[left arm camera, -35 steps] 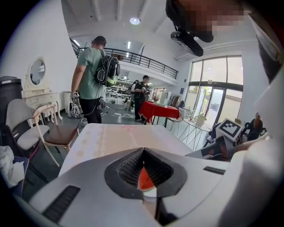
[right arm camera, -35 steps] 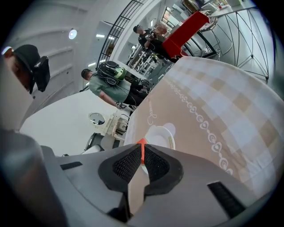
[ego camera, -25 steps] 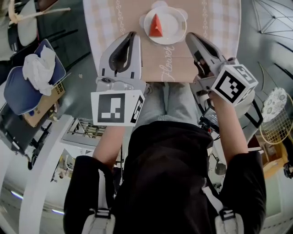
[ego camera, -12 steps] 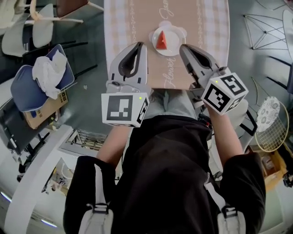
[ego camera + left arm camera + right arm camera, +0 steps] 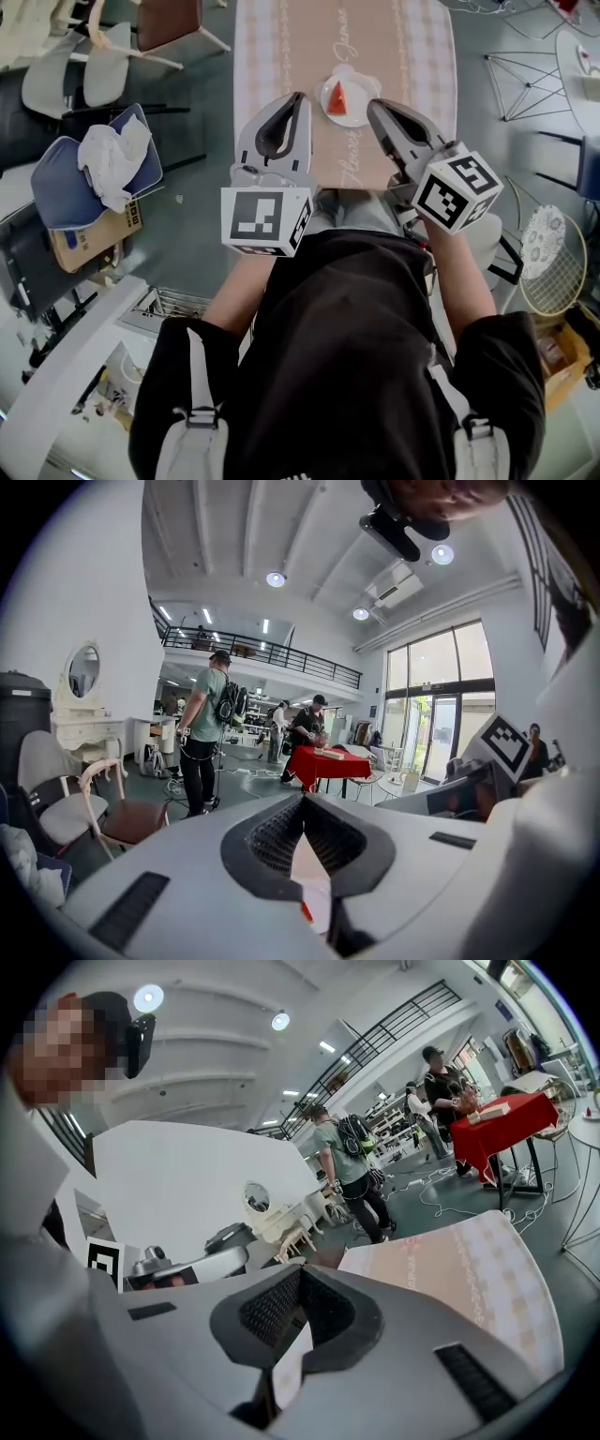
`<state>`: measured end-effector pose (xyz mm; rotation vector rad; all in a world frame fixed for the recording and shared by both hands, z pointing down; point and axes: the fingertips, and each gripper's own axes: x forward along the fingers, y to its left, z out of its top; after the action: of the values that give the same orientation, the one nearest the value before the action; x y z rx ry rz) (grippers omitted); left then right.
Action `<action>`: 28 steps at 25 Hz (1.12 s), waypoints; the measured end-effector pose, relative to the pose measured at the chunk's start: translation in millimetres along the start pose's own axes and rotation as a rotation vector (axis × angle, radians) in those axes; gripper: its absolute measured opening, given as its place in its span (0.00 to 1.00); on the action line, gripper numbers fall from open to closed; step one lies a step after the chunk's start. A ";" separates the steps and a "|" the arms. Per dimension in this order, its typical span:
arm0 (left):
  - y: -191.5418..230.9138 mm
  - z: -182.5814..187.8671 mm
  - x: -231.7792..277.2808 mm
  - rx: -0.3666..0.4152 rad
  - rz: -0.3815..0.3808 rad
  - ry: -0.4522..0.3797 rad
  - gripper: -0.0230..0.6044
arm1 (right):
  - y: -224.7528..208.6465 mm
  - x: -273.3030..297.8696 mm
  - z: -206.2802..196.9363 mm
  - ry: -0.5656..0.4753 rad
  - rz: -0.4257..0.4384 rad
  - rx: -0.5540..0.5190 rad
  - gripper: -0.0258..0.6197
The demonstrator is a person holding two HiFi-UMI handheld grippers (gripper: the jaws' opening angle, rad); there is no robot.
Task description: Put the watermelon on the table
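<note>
I hold both grippers side by side above the near end of the table (image 5: 427, 56), and neither one has anything in it. My left gripper (image 5: 297, 97) has its jaws drawn together, tips meeting, with only the hollow between the ribbed pads left behind them. My right gripper (image 5: 373, 105) is closed the same way. The watermelon (image 5: 337, 98) is a red wedge on a white plate (image 5: 360, 112). The plate sits on the brown runner (image 5: 370, 37) that lies along the checked tablecloth. From the head view the wedge lies between my two sets of jaws and just ahead of them, clear of both. The right tip crosses the plate's rim in that view. To my left, well apart from the table, a chair with a blue cushion (image 5: 56, 187) carries a crumpled white cloth (image 5: 112, 159) — a cardboard box (image 5: 80, 234) lies beside it.
</note>
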<state>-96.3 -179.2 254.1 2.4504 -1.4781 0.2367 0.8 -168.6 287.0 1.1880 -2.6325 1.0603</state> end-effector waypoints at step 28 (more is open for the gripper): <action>-85.0 3.5 -87.6 0.036 -0.029 -0.065 0.04 | 42.3 -119.6 -12.2 -0.063 -0.041 -0.134 0.06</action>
<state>-62.0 -69.0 214.4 2.5290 -1.4757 0.1805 53.0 -65.2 234.0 1.2602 -2.6647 0.8393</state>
